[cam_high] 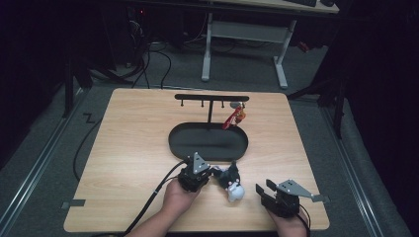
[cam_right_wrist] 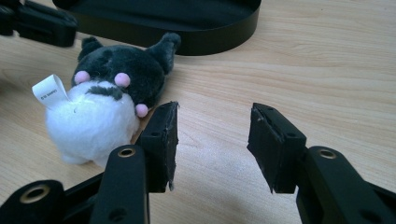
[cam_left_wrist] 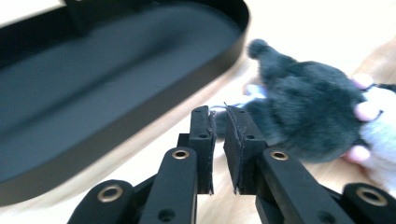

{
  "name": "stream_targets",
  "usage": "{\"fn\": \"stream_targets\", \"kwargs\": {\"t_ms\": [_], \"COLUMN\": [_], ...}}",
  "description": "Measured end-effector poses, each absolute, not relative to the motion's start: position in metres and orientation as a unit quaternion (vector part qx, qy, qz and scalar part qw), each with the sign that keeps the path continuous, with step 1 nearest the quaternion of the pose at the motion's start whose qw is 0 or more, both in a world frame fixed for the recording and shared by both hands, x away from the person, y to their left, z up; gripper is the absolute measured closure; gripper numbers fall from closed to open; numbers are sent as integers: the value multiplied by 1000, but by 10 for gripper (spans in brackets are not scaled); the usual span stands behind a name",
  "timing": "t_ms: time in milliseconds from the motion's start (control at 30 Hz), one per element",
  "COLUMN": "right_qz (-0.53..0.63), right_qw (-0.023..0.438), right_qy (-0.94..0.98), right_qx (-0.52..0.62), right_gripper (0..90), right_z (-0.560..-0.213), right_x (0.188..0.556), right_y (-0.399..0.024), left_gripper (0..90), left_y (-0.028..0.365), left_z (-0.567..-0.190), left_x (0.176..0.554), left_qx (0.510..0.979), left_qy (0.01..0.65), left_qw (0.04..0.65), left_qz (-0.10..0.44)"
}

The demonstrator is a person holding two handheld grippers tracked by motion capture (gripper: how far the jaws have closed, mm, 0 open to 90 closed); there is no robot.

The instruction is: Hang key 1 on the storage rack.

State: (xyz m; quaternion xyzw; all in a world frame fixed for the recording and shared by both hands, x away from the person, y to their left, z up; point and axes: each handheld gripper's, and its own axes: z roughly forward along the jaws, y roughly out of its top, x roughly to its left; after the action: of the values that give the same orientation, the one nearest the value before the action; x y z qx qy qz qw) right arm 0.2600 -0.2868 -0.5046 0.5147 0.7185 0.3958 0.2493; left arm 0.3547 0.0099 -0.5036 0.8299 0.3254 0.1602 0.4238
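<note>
Left gripper [cam_left_wrist: 219, 116] is kept nearly closed, nothing clamped, just beside the plush toy [cam_left_wrist: 303, 107]; right gripper [cam_right_wrist: 212, 135] is held open.

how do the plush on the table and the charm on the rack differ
The plush is dark grey and white; the charm is red and orange. The plush lies on the table near the left hand-held gripper; the charm hangs from the rack above the tray. The plush looks the bulkier of the two, the charm slim. Both are small soft-looking trinkets.
</note>
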Motion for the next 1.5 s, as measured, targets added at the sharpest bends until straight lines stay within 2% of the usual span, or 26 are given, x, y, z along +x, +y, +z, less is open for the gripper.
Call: {"fn": "stream_targets", "kwargs": {"t_ms": [67, 100, 200, 300, 367, 400, 433, 500, 567, 767, 900, 1167, 1267, 1500], "right_qz": [395, 395, 393, 393, 388, 388, 386, 380, 374, 352, 346, 331, 328, 316], "right_qw": [247, 245, 242, 242, 242, 242, 241, 238, 238, 253, 258, 267, 262, 256], "right_qy": [718, 719, 719, 718, 722, 722, 723, 721, 719, 704, 698, 698, 702, 728], "right_qx": [516, 517, 520, 521, 520, 520, 519, 528, 535, 562, 572, 576, 575, 552], "right_gripper": [524, 524, 523, 522, 522, 522, 521, 517, 516, 506, 496, 468, 457, 433], "right_z": [-505, -506, -507, -508, -509, -509, -510, -512, -513, -513, -511, -510, -509, -500], "right_x": [259, 259, 260, 261, 262, 262, 262, 264, 264, 271, 274, 272, 271, 274], "right_y": [-287, -287, -288, -288, -287, -287, -287, -288, -289, -292, -291, -290, -289, -280], "left_gripper": [804, 801, 782, 756, 675, 650, 650, 528, 489, 375, 310, 241, 179, 152], "left_y": [16, 38, 57, 101, 136, 136, 153, 176, 187, 199, 199, 199, 201, 204], "left_z": [-502, -498, -495, -490, -493, -493, -496, -505, -511, -506, -512, -514, -513, -511], "left_x": [356, 358, 359, 357, 356, 356, 355, 352, 351, 354, 361, 359, 356, 353], "left_qx": [828, 823, 820, 814, 817, 817, 816, 814, 811, 806, 820, 822, 817, 808], "left_qy": [328, 340, 346, 354, 362, 362, 365, 375, 384, 374, 364, 367, 374, 389], "left_qw": [424, 421, 418, 408, 381, 381, 370, 361, 370, 402, 389, 384, 387, 392], "left_qz": [164, 173, 183, 213, 236, 236, 252, 258, 241, 223, 208, 205, 205, 207]}}
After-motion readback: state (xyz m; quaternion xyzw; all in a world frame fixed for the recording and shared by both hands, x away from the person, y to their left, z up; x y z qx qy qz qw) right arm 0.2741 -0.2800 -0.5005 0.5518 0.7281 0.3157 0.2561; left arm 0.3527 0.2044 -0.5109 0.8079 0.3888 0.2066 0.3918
